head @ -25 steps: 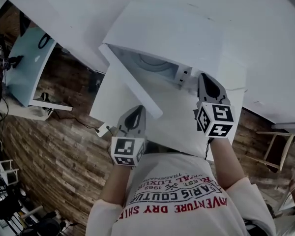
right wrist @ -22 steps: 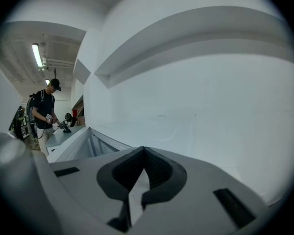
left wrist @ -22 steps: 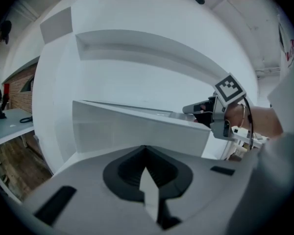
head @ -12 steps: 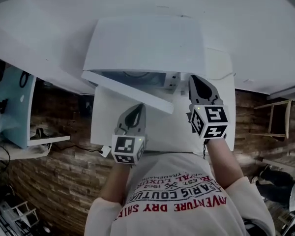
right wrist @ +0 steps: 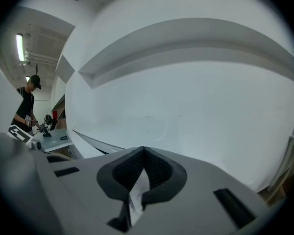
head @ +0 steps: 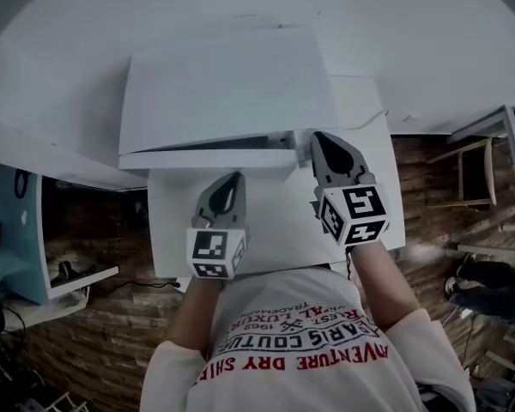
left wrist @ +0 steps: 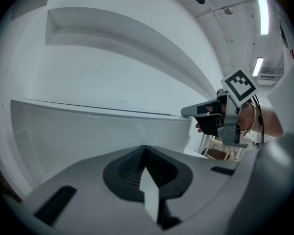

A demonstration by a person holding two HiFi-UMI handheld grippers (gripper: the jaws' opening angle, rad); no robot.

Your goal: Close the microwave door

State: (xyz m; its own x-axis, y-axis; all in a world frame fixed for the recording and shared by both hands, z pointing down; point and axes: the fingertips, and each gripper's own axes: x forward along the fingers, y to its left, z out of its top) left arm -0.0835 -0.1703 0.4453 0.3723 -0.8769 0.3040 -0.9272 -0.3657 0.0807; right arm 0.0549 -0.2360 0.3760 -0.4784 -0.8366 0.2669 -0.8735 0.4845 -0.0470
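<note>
We judge the closing to be in its last stretch. The white box-shaped microwave [head: 232,84] sits on the white table [head: 176,239] straight ahead of us, and its flat white door [head: 202,158] lies almost flush with the front, with a thin dark gap showing only toward its right end. Our left gripper [head: 231,184] is clenched on nothing, its tips close before the door's face; we cannot tell whether they touch it. Our right gripper [head: 321,144] is likewise clenched and empty, near the door's free end by the gap. The next move, we reckon, calls for a short, firm push with the closed tips on that free end until the latch catches, without shoving the oven backward. In the left gripper view the door [left wrist: 98,131] shows as a broad pale panel with fine perforated mesh.
</note>
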